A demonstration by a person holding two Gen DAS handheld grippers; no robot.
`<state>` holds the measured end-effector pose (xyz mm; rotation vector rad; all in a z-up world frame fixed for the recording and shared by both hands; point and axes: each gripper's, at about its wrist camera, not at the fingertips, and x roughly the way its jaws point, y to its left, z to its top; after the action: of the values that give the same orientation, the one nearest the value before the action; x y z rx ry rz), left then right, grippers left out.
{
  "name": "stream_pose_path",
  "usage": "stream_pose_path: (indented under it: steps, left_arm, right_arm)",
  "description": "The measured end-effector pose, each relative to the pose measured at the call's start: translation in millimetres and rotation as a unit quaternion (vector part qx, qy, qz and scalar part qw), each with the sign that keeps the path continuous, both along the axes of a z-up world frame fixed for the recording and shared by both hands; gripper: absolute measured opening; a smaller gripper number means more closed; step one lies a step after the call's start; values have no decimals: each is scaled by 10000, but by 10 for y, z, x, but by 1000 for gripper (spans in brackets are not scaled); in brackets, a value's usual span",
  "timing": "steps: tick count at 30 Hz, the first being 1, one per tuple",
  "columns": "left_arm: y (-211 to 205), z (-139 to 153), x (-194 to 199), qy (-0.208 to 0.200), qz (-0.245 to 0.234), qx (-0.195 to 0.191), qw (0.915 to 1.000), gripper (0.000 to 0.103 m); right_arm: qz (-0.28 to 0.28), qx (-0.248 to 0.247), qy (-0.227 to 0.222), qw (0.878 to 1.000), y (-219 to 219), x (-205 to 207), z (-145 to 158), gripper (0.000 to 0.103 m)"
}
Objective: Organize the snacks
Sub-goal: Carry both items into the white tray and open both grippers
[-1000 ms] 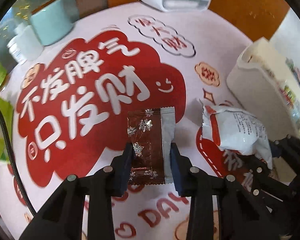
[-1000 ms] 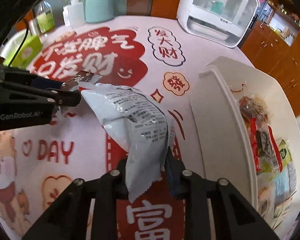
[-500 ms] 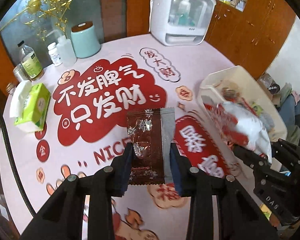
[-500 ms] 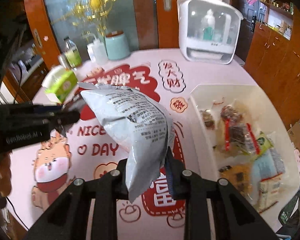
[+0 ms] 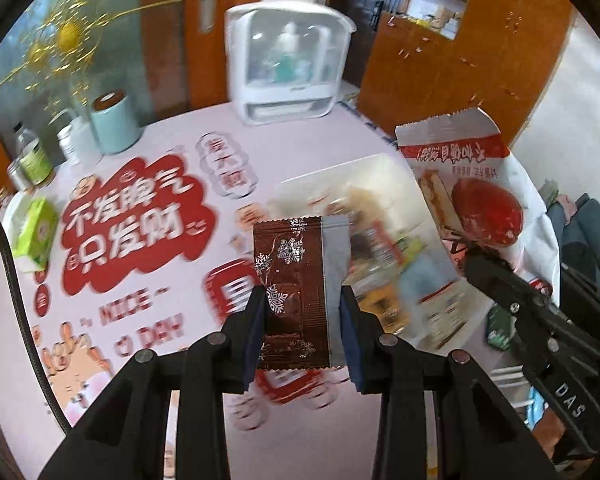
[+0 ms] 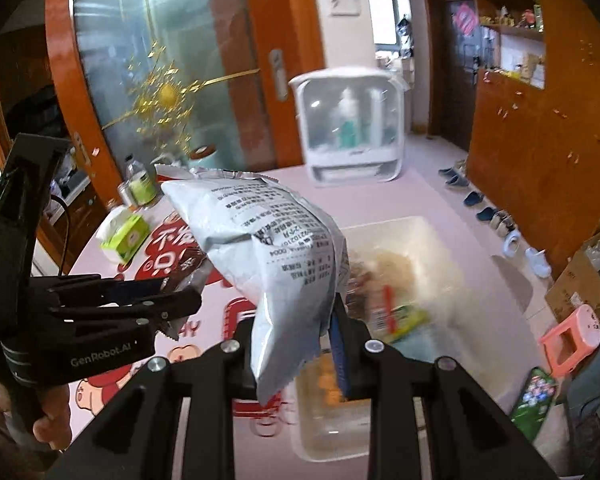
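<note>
Left claw [image 5: 302,312] clamped on brown snowflake packet [image 5: 296,292], right claw [image 6: 296,332] clamped on white snack bag [image 6: 268,256], both seemingly above blurred white bin [image 6: 432,240].

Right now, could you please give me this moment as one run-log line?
left gripper: shut on brown snowflake packet | right gripper: shut on white snack bag | both raised over white bin | release: not yet

Right gripper [image 6: 296,344] clamping silver snack bag [image 6: 268,252], above bin [image 6: 432,236]

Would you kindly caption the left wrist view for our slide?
Left gripper holds a brown snowflake packet above the snack bin.
</note>
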<state>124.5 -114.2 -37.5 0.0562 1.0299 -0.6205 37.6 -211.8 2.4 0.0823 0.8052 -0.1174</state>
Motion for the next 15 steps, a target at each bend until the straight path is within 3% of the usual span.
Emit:
stream_pose_path:
  steps: [8, 15]
  left_arm:
    - [-815, 211, -116, 20, -29, -221, 9997, 34]
    - [-1154, 189, -74, 65, 97, -150, 9998, 34]
  right_arm:
    - [-282, -91, -102, 9995, -699, -129, 136, 26]
    - [-435, -111, -58, 9990, -1053, -31, 113, 26]
